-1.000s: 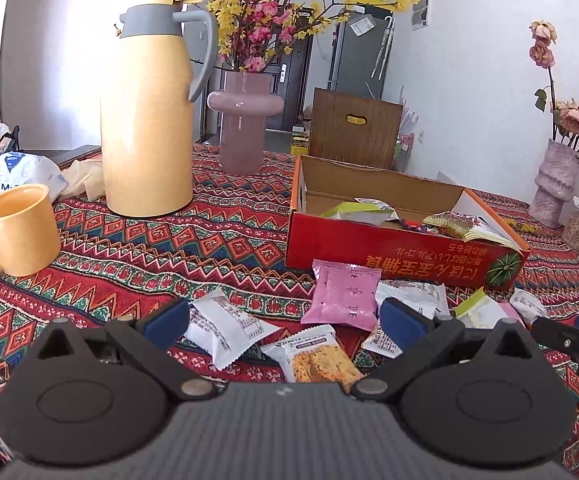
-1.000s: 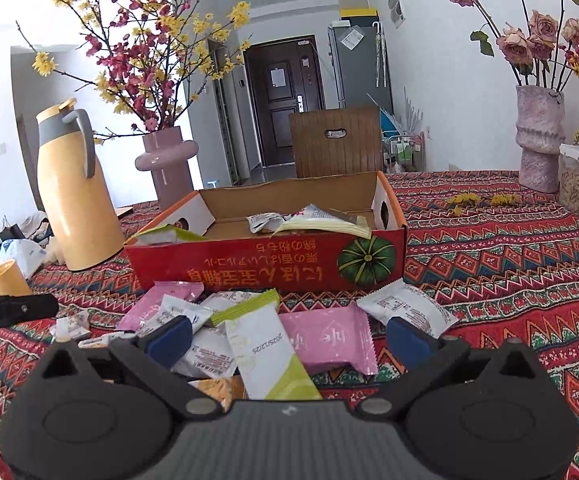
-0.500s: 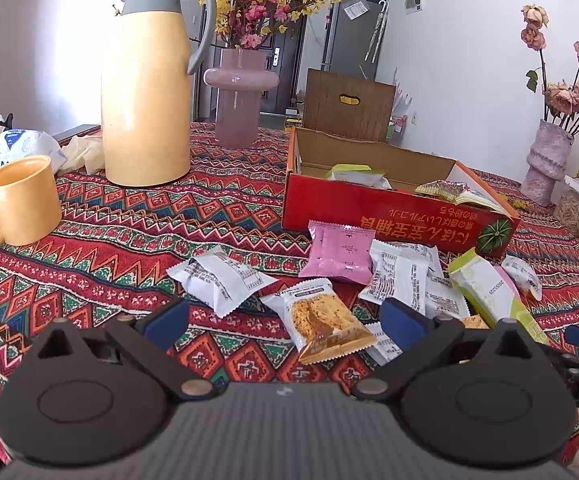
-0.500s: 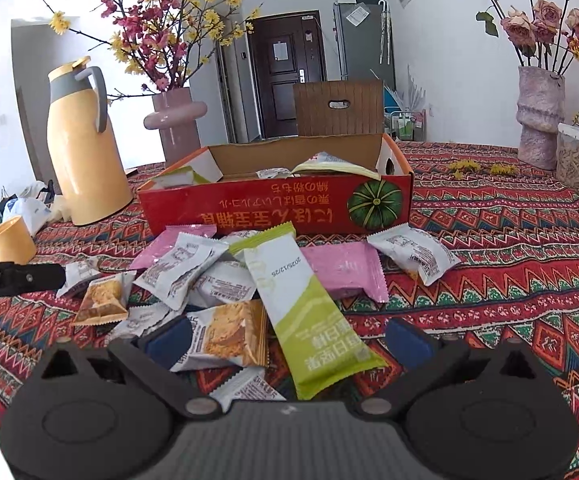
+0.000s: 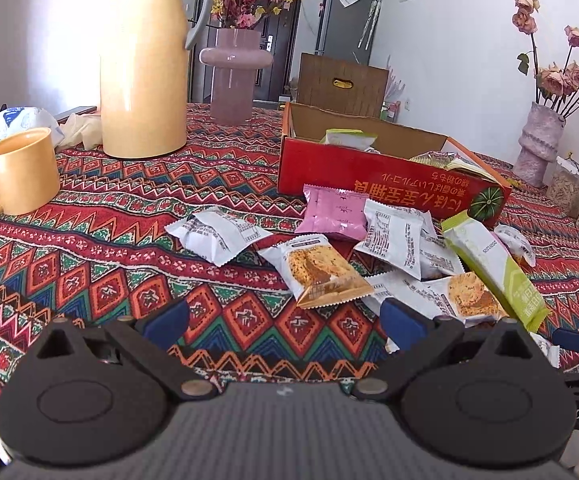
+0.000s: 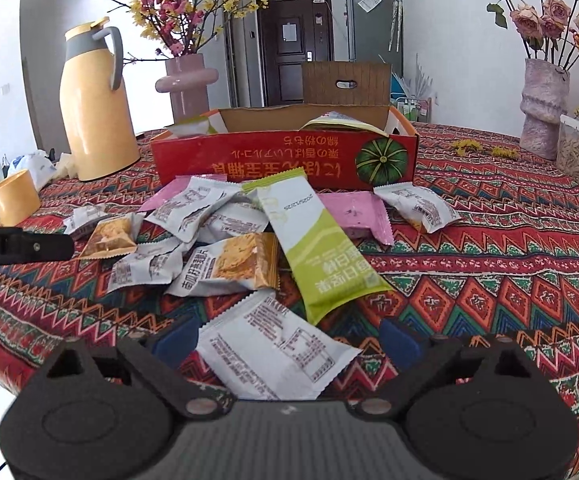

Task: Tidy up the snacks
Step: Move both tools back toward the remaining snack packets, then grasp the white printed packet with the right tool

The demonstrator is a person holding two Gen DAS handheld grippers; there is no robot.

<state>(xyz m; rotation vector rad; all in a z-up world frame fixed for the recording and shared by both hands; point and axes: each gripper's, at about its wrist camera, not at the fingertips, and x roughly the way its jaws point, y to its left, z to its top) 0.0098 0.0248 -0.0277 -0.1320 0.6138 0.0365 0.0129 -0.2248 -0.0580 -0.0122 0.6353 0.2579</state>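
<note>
Snacks (image 6: 225, 236) lie in a loose heap on the patterned tablecloth (image 6: 489, 264), just in front of the red cardboard box (image 6: 285, 160); the right gripper (image 6: 285, 340) is spread wide and grasps nothing; a white packet (image 6: 273, 352) lies between its blue fingertips (image 6: 399, 342), but I cannot tell if they touch it; a long green packet (image 6: 317, 248) rests on top of the heap; the left gripper (image 5: 285, 320) is also spread wide and holds nothing, above bare cloth; a cake packet (image 5: 317, 270) and another white packet (image 5: 217, 232) lie just beyond it; a few packets are already inside the box; further left stand a yellow mug (image 5: 21, 176) and a yellow thermos (image 5: 145, 64).
</note>
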